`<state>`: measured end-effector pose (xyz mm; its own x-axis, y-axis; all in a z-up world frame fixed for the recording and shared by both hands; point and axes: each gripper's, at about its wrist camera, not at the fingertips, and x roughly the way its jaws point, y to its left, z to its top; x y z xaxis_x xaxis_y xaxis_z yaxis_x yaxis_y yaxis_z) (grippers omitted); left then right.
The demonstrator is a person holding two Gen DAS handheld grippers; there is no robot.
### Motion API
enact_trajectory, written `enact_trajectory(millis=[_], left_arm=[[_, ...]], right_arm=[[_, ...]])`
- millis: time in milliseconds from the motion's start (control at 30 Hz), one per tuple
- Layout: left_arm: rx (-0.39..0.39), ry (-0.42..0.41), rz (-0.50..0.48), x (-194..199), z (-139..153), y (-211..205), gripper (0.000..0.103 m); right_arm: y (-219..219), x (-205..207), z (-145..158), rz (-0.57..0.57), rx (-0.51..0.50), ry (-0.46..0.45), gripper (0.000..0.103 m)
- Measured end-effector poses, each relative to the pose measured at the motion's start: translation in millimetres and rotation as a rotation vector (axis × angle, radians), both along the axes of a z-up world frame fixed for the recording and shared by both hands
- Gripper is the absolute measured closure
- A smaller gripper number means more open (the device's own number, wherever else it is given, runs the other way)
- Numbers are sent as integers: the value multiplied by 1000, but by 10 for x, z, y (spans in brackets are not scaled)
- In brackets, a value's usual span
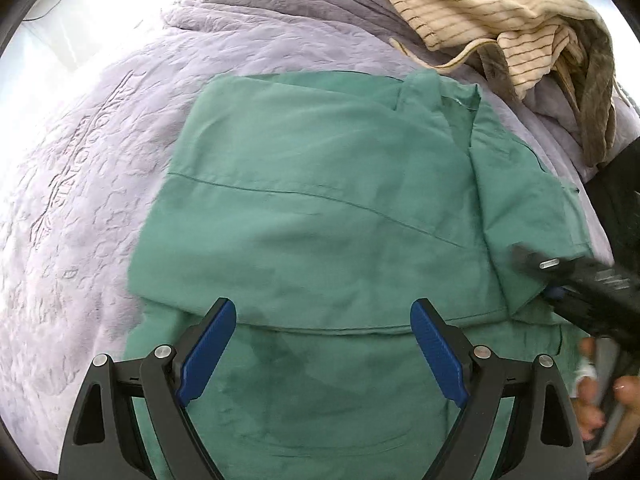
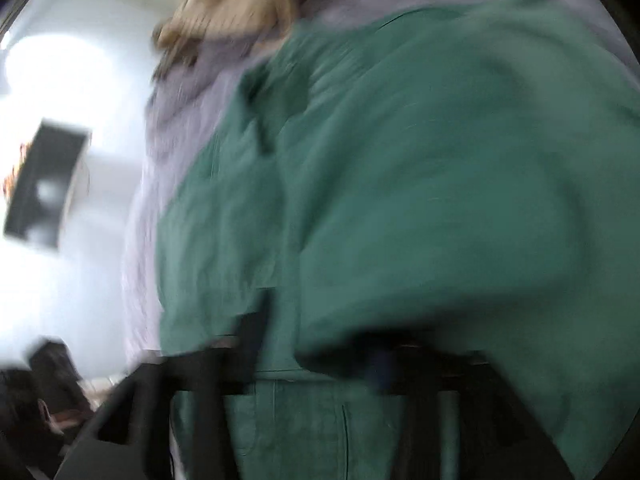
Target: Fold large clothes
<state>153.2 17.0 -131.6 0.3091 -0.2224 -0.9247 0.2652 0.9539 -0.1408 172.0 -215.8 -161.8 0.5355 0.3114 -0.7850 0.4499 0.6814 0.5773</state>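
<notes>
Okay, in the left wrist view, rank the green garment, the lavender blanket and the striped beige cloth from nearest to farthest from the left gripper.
From the left gripper:
1. Green garment: directly under and ahead of the gripper.
2. Lavender blanket: beneath the garment, spreading out to the left.
3. Striped beige cloth: heaped at the far upper right.

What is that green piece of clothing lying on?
The folded green garment lies on a lilac quilted bedspread, which shows around its left and far sides. Whatever is beneath the garment's middle is covered.
</notes>
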Motion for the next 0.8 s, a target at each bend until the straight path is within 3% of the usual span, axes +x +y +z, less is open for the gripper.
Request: enact_trajectory(millis=[100,133,167,200,267,367,467,600,667,700,800], left_arm=[[-26,15,17,-15,0,74,13],[-33,19,22,-16,-1,100,13],[-37,20,25,-16,3,129,13],[-37,19,25,-36,22,168,13],[-35,5,27,-59,71,241,13],[-27,-27,51,-71,153,401,13],[-1,-50,99,-65,195,626,13],[32,-52,184,-37,206,973,13],[40,-51,214,-37,203,1114,13],[44,-51,219,-34,201,1146,13],[52,-55,217,-34,218,1197,13]], right_arm=[[-205,-188,87,-160,40,-30,39],[-256,-188,89,-200,63,-33,47],[-302,-182,76,-220,76,-39,79],[-304,-91,94,-214,59,-27,91],[-257,83,190,-174,11,-43,94],[107,254,461,9,-157,-106,94],[857,501,609,290,-365,-122,94],[1752,672,330,641,-619,14,90],[1934,628,224,712,-669,60,82],[1989,608,190,731,-674,78,72],[1913,447,249,706,-552,74,48]])
